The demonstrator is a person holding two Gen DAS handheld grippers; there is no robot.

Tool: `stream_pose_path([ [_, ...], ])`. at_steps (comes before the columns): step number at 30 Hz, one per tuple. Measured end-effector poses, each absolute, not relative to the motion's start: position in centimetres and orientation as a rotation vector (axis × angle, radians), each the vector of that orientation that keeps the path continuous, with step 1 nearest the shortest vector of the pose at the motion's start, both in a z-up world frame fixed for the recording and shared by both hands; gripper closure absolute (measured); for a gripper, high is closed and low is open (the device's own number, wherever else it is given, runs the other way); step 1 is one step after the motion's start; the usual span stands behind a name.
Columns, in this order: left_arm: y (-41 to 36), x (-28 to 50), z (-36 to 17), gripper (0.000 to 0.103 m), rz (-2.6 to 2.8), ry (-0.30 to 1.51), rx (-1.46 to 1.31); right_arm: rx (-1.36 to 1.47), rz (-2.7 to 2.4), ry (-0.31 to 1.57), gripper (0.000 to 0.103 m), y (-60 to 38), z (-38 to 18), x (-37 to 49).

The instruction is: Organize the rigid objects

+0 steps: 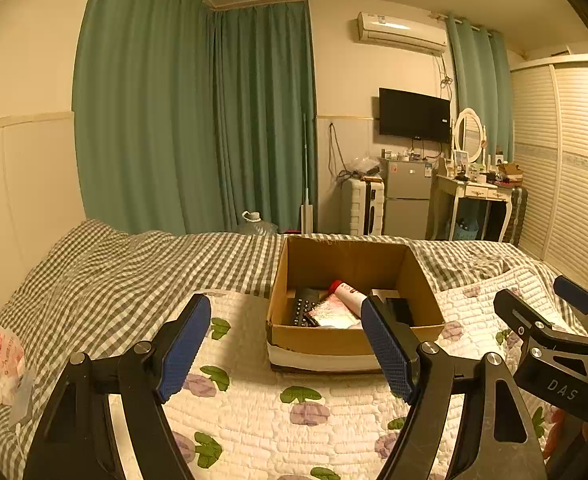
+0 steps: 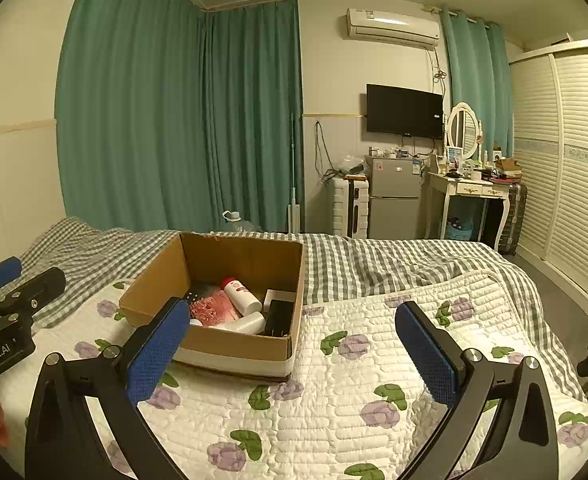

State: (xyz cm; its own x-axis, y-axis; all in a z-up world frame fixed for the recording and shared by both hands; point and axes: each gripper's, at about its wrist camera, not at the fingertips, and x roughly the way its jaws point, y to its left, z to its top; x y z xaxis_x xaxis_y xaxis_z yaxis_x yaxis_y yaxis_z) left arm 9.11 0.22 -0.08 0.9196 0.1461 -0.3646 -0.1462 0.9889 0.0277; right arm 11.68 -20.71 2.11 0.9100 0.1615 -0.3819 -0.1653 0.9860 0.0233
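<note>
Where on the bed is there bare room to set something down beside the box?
Bare floral quilt lies right of the cardboard box, out to the gingham sheet, and in front of it. Inside is crowded: remote control, red-capped bottle, black case. Only its far-left corner looks free.

Warm, yellowish indoor light, moderately dim, in both wrist views. Glare streak on air conditioner [image 1: 402, 34]. Soft shadow beneath cardboard box [image 2: 229, 346]. Strong fisheye bowing of walls and wardrobe [image 2: 566, 160]; black vignette at corners. Focus acceptable centrally, softer toward edges.
</note>
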Motion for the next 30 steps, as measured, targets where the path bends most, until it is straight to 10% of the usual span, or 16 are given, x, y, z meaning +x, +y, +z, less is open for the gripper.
stream_pose_path([
  [30, 0.42, 9.27, -0.47, 0.023, 0.147, 0.395, -0.011, -0.022, 0.168, 0.403, 0.000, -20.16, 1.50, 11.75],
])
